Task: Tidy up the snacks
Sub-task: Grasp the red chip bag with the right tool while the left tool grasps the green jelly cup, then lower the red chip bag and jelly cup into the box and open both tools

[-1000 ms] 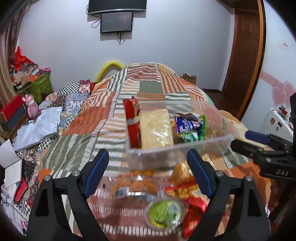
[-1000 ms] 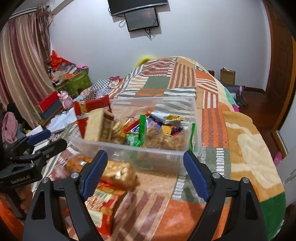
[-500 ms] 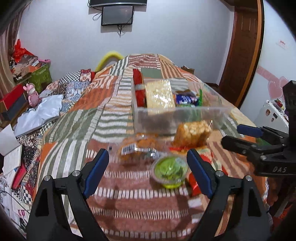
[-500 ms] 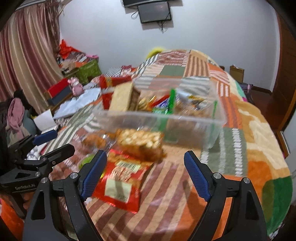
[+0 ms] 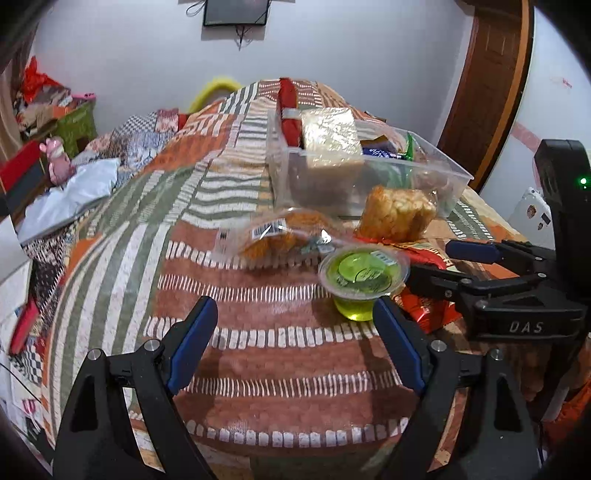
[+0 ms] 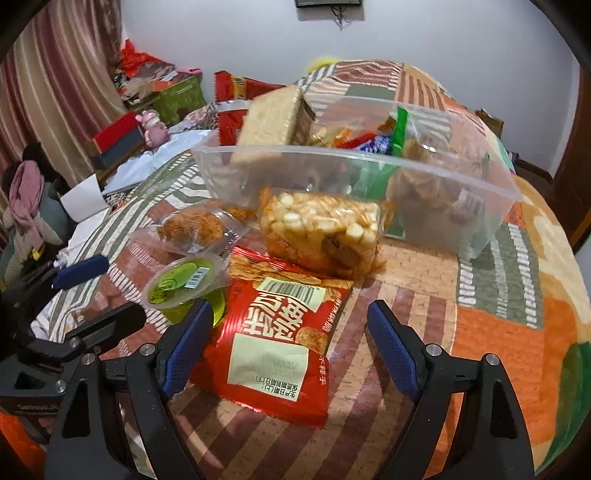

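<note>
A clear plastic bin [image 5: 454,173] [image 6: 491,192] holding several snacks stands on the quilted bed. In front of it lie a clear bag of orange-white crackers [image 5: 397,214] [image 6: 321,229], a clear pack of orange snacks [image 5: 280,230] [image 6: 195,225], a green jelly cup [image 5: 364,275] [image 6: 183,282] and a flat red snack bag [image 6: 275,343] [image 5: 424,258]. My left gripper [image 5: 293,341] is open and empty, just short of the jelly cup. My right gripper [image 6: 290,345] is open, its jaws either side of the red bag, above it.
The striped patchwork quilt [image 5: 258,354] covers the bed. Left of the bed are boxes, clothes and a pink toy [image 5: 57,160] [image 6: 153,127]. A wooden door [image 5: 487,74] is at the right. A screen [image 5: 236,11] hangs on the far wall.
Both grippers have pulled back from the bin and dropped lower toward the loose snacks. The red bag now sits between the right jaws; the jelly cup is near the left gripper's right finger.
</note>
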Demonstrator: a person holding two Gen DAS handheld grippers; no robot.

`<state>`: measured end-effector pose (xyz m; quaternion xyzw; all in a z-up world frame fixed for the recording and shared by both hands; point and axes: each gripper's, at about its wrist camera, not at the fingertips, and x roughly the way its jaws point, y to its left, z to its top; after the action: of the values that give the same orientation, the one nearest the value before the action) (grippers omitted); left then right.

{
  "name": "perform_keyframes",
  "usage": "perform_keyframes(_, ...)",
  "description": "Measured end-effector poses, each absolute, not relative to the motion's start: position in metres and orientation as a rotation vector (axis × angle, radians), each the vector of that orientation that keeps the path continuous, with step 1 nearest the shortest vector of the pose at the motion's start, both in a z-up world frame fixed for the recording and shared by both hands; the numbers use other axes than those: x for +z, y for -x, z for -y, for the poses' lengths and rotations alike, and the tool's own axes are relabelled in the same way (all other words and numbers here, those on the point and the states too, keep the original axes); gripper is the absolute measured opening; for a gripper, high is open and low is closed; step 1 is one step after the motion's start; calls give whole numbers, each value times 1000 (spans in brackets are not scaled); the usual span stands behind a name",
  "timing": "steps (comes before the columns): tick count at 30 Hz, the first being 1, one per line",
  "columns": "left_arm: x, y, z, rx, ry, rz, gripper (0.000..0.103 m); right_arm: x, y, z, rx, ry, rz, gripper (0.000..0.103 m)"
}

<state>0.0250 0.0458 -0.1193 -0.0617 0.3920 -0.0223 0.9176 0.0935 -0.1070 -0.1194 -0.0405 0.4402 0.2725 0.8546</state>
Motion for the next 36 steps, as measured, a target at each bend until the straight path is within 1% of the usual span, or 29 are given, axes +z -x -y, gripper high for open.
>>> perform_keyframes(1,-121,-25,-46,-55,140,-812,86,-121,-94,109,578,72,-935,83)
perform_keyframes(2,-122,-25,-46,-66,152,-817,86,-122,-95,111,586,50,-946,79)
perform_keyframes(3,-124,-26,-45,-80,163,-823,86,-124,-97,114,600,25,-960,69)
perform_keyframes(5,-125,-28,-42,-93,166,-826,86,-124,-96,116,622,9,-970,58)
perform_keyframes(6,-125,-29,-39,-94,162,-825,86,-124,-95,116,630,5,-968,54)
perform_keyframes(15,-130,-49,-22,-115,175,-843,86,-117,-85,125,614,52,-922,51)
perform_keyframes(18,-131,-55,-17,-114,179,-847,84,-115,-85,134,605,38,-921,50)
perform_keyframes(20,-132,-60,-15,-114,187,-855,79,-114,-85,139,599,26,-918,50)
perform_keyframes(22,-133,-66,-13,-125,202,-866,77,-113,-85,145,591,15,-914,50)
perform_keyframes(24,-133,-69,-12,-128,213,-870,71,-112,-84,151,587,4,-908,50)
perform_keyframes(25,-134,-71,-12,-127,219,-877,63,-110,-84,151,585,1,-905,50)
perform_keyframes(26,-136,-73,-12,-131,227,-888,52,-110,-84,154,584,-5,-902,50)
perform_keyframes(27,-138,-75,-12,-134,234,-897,48,-109,-84,155,583,-11,-900,50)
perform_keyframes(30,-139,-73,-11,-134,237,-894,46,-106,-83,158,580,-21,-889,50)
perform_keyframes(36,-135,-65,-7,-135,228,-888,46,-97,-81,163,578,-36,-860,50)
